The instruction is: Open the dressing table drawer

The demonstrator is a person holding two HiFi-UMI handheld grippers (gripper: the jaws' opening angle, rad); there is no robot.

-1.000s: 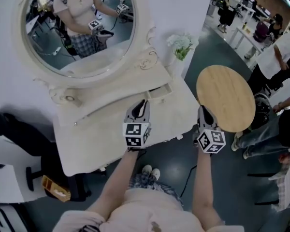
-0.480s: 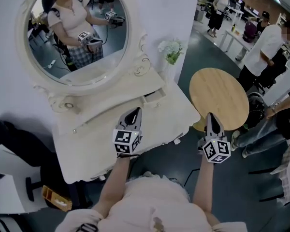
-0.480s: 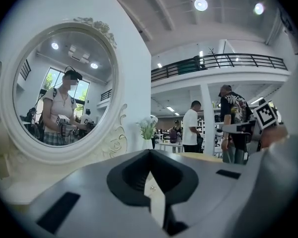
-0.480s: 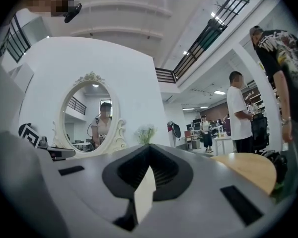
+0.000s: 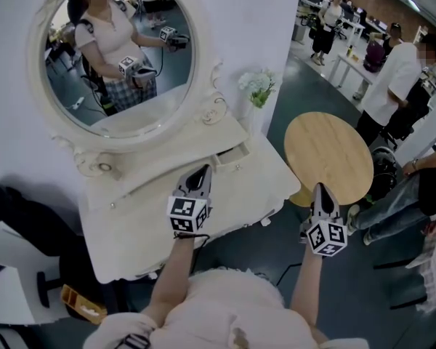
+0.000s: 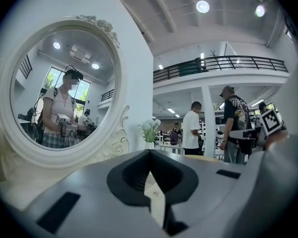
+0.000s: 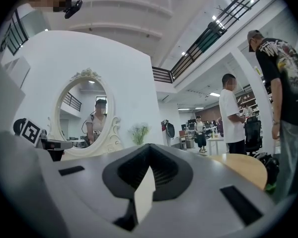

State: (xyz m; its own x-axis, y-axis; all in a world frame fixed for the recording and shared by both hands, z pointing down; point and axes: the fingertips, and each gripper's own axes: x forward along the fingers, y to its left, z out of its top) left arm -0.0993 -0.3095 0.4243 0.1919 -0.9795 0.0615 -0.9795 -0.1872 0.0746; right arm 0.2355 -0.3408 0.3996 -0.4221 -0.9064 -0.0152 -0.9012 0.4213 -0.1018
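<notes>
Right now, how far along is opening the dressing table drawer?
Done, it seems: the small drawer sticks part-way out below the mirror of the dressing table. In hand: nothing; the left tool is shut and empty above the table near the drawer, the right tool shut and empty beside the table. Left: perhaps pulling the drawer further, if wanted.

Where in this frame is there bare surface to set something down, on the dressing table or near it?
The dressing table has its front top bare to the left of the left gripper. The round wooden table shows nothing on it. The back is crowded: the mirror base, the small drawer and the flowers.
</notes>
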